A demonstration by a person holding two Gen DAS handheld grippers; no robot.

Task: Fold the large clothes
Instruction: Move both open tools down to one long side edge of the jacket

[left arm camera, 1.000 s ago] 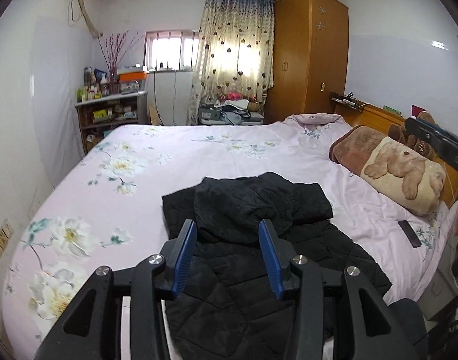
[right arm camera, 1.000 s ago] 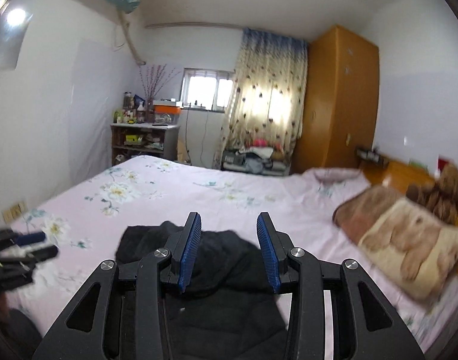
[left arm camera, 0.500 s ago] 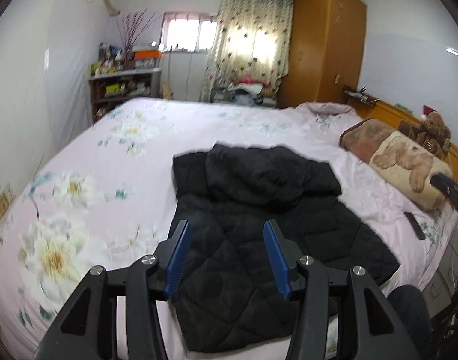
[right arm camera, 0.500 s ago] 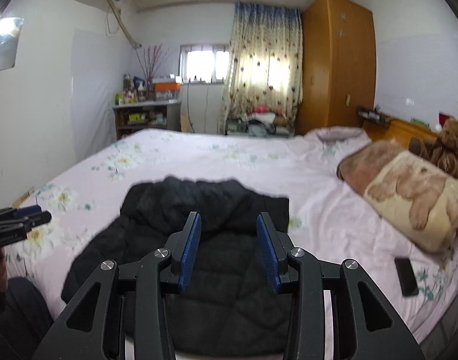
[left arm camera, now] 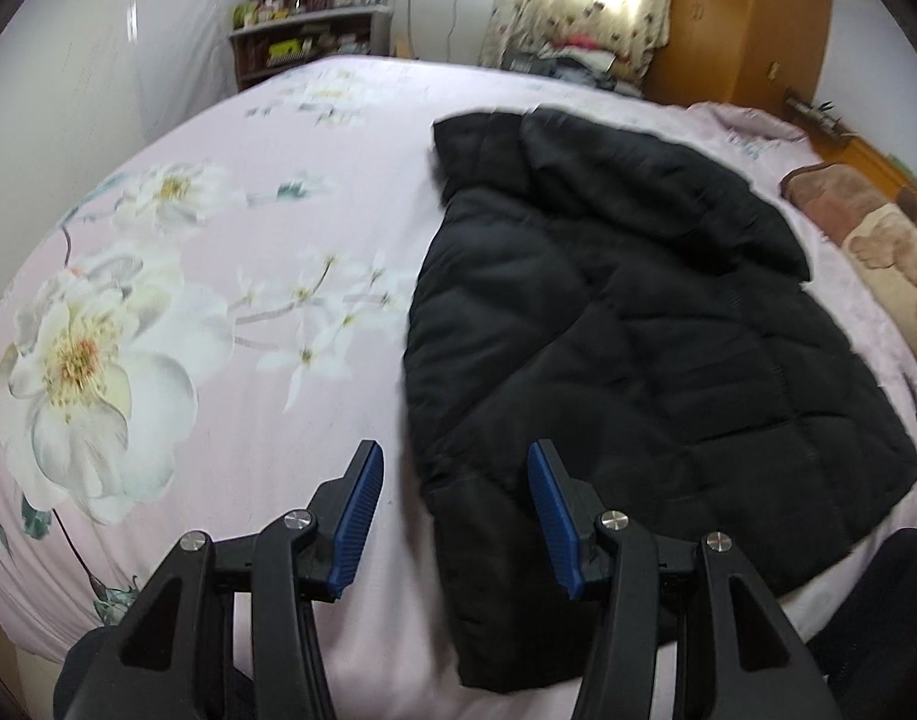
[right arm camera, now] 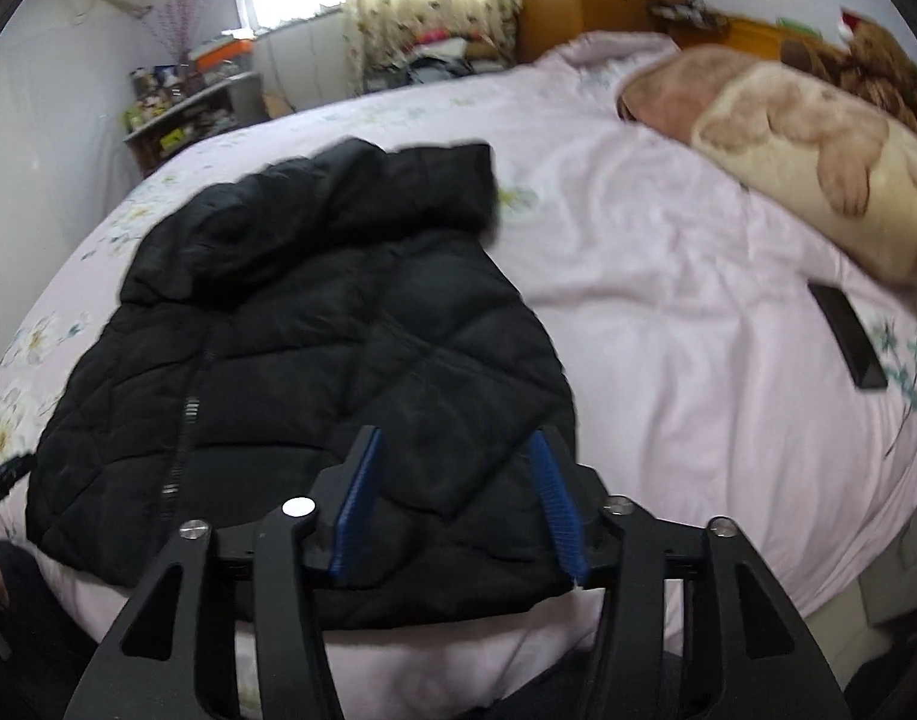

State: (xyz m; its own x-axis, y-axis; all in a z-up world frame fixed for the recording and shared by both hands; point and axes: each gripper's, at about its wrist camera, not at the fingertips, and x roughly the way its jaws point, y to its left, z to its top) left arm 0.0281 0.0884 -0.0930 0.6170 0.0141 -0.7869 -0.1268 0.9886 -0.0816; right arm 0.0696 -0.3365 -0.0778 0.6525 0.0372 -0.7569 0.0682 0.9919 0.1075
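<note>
The black jacket (left arm camera: 638, 324) is spread on the bed (left arm camera: 218, 300), not yet folded. The left tool (left arm camera: 452, 516) is released; the right tool (right arm camera: 458, 504) is opening and empty above the hem.

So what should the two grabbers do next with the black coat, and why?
Probably lower both onto the black coat's near corners and pinch. It lies flat and unfolded on the bed; the left gripper is open at its edge, and the right gripper's jaws are opening above its hem, holding nothing.

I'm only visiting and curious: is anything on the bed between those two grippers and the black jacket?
Nothing visible. The left gripper and the right gripper, its jaws opening, both look straight onto the black jacket. The dark phone-like slab lies well aside.
</note>
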